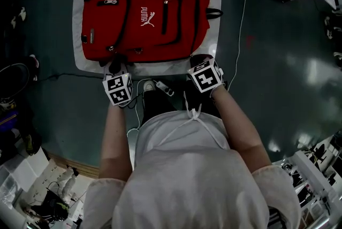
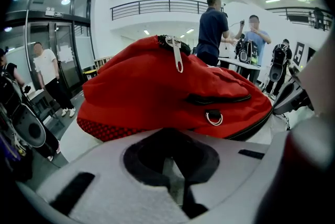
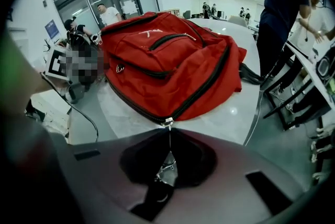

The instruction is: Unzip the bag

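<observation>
Your right gripper (image 3: 167,138) clamped on zipper pull (image 3: 166,164), near edge of mat (image 3: 225,113) — draw along track, not upward. Your left gripper (image 2: 172,136) closed, empty — brace bag (image 2: 157,87).

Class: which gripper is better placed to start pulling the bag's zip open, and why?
Right. The right gripper is shut on the zip pull at the bag's edge. The left gripper is closed at the other corner, with no pull in it.

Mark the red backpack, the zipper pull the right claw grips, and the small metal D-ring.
red backpack (image 1: 144,35): head view, front panel.
zipper pull (image 3: 167,168): right gripper view, metal tab.
D-ring (image 2: 214,124): left gripper view, lower curve.
</observation>
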The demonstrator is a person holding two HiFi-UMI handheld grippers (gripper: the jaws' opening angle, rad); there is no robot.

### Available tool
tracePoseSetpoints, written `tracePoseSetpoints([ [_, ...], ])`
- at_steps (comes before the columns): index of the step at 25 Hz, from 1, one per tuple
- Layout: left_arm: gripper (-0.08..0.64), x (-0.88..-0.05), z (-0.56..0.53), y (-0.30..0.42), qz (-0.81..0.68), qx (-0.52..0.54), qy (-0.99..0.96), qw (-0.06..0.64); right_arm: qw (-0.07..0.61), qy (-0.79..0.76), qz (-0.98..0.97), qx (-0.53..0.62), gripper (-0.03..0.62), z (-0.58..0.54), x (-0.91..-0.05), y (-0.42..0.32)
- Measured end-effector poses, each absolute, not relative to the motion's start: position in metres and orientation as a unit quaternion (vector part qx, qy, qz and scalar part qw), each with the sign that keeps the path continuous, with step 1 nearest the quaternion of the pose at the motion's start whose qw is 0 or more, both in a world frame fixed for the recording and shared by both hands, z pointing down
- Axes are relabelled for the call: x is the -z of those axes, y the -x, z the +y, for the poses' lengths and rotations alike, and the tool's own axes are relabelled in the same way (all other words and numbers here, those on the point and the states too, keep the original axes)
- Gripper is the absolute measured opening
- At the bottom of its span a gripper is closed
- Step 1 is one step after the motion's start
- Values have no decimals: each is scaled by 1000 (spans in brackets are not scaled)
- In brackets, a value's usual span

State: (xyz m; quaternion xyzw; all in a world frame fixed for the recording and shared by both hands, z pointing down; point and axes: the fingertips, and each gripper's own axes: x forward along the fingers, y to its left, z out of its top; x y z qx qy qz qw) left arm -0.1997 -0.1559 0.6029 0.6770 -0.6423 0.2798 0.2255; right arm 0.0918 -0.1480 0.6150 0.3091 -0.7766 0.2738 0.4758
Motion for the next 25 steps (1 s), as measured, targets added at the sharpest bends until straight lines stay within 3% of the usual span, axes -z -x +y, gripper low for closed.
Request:
tracePoseSetpoints([
  [5, 20, -604, -158, 201, -645, -280, -675, 222, 488, -312, -772, -261, 31, -149, -618, -89],
  [9, 20, -605, -153, 201, -660, -249, -658, 262, 485, -318, -772, -261, 52, -145, -614, -86],
  [17, 20, -579, -149, 191, -660, -200, -664, 289, 375, -393, -799, -259, 63, -159, -560, -69],
  [25, 21, -493, -158, 118, -579, -127, -767, 247, 262, -433, -834, -220, 42, -180, -481, -41],
])
